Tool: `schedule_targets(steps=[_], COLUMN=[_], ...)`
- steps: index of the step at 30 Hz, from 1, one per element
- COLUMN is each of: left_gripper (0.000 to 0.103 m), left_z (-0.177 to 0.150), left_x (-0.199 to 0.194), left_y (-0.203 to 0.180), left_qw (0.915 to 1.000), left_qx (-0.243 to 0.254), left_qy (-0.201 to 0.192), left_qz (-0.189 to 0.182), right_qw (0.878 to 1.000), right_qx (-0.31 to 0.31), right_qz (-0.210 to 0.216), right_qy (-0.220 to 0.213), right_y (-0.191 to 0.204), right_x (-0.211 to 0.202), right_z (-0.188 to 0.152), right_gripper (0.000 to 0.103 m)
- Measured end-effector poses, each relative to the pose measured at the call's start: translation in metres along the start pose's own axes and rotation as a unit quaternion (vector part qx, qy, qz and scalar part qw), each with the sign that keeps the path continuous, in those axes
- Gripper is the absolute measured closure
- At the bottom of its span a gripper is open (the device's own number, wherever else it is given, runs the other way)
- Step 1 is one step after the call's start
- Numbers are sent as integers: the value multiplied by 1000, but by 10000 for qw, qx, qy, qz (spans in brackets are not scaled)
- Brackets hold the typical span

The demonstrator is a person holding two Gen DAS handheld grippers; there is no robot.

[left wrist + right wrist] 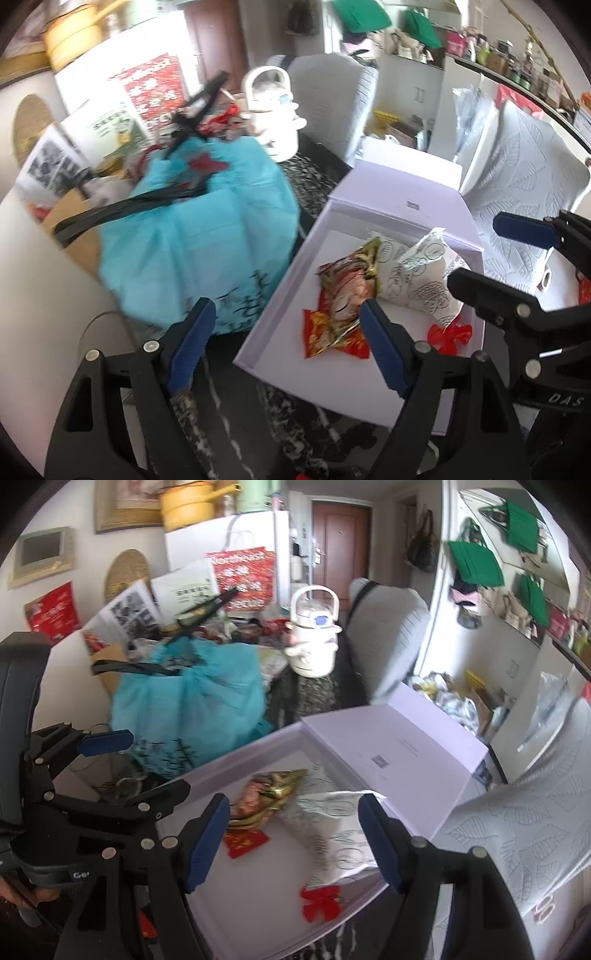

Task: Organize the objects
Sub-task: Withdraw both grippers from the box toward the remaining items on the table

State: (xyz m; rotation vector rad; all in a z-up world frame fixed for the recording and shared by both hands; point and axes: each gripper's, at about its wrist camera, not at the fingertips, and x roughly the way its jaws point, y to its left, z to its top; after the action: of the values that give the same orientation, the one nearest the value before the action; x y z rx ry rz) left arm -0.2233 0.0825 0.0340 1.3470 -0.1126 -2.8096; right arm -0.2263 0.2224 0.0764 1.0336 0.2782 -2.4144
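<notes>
An open pale lilac box (280, 295) (266, 749) lies on the dark marbled table, lid (402, 746) folded back. Inside lie a red-gold snack packet (347, 288) (266, 794), a white patterned pouch (424, 273) (343, 834), a red wrapped candy (448, 334) (321, 902) and a small red packet (245, 842). My left gripper (284, 339) is open and empty, over the box's left edge. My right gripper (291, 834) is open and empty above the box's contents; it also shows at the right of the left wrist view (491, 251).
A teal bag (199, 229) (188, 698) with black handles stands left of the box. A white kettle (273, 110) (314, 635) stands behind it amid clutter. A chair with a leaf-patterned cover (517, 177) (517, 830) is at the right.
</notes>
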Motion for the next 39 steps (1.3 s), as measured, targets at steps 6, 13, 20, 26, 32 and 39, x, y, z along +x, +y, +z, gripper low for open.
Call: schedule_targets(steps=[6,13,20,26,32,39], left_gripper=[22,21,21,21,21,21], left_z=[-14,-34,-58,-76,-93,-119], left_x=[-21,-37,-56,-74,-93,-112], left_y=[20,40,57,65,73,82], left_qw=[9994,9982,9961,9939,9917,9891], left_qx=[-209,-449,-704,-858,-975,-1114], left_qy=[-73,-40,2,-21,-76,-114], left_qz=[262,406,539,688,839,951], right_qw=[9997,9981,9945,9905,9862,9830], right_qx=[-84,-422,-771,-1007,-1207,-1328], right_qz=[211,443,710,939,1129,1267], right_qy=[39,61,4,-37,-109,-84], right_y=[18,48,78,99,120,137], right_x=[-3,-7,-17,-27,-39,-47], right_z=[1,-5,-11,-17,-26,-41], right_gripper=[29,29,29,29,29,29])
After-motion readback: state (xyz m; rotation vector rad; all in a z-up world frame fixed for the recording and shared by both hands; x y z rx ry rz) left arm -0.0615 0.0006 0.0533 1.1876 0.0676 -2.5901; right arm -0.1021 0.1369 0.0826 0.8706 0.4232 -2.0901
